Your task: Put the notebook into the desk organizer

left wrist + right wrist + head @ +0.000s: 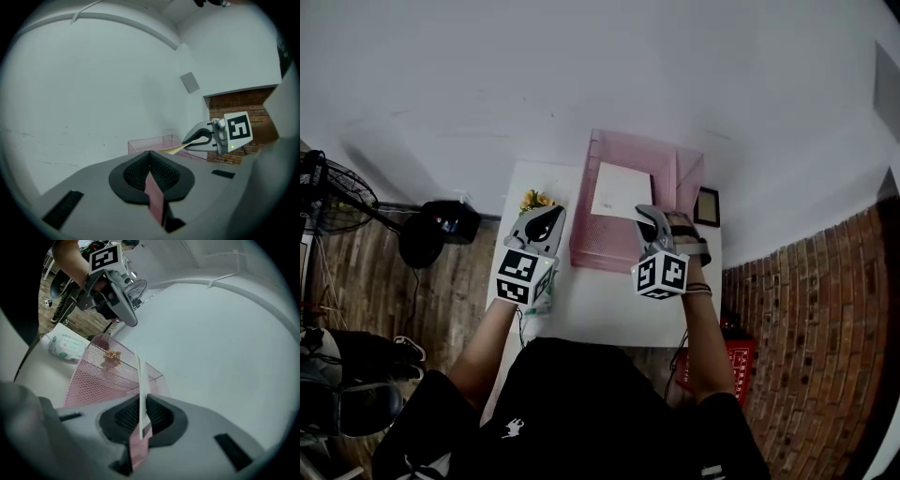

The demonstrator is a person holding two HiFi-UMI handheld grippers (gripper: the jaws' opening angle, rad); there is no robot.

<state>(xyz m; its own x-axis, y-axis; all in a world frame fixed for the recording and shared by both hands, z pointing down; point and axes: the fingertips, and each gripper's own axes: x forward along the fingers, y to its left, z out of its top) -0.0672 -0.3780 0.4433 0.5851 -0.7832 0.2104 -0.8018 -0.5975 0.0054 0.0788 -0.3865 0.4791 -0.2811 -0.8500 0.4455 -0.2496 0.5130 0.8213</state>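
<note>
Notebook [622,190] (edge in right tool [644,214]) over pink desk organizer [589,225]

Notebook [622,190] over organizer [598,246]; flowers [535,200] left of organizer.

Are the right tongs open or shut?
Shut on the notebook: its thin white edge is pinched between the right tongs.

white table [605,314] with pink mesh desk organizer [584,225], yellow flowers [535,200], small dark frame [707,206]
</note>
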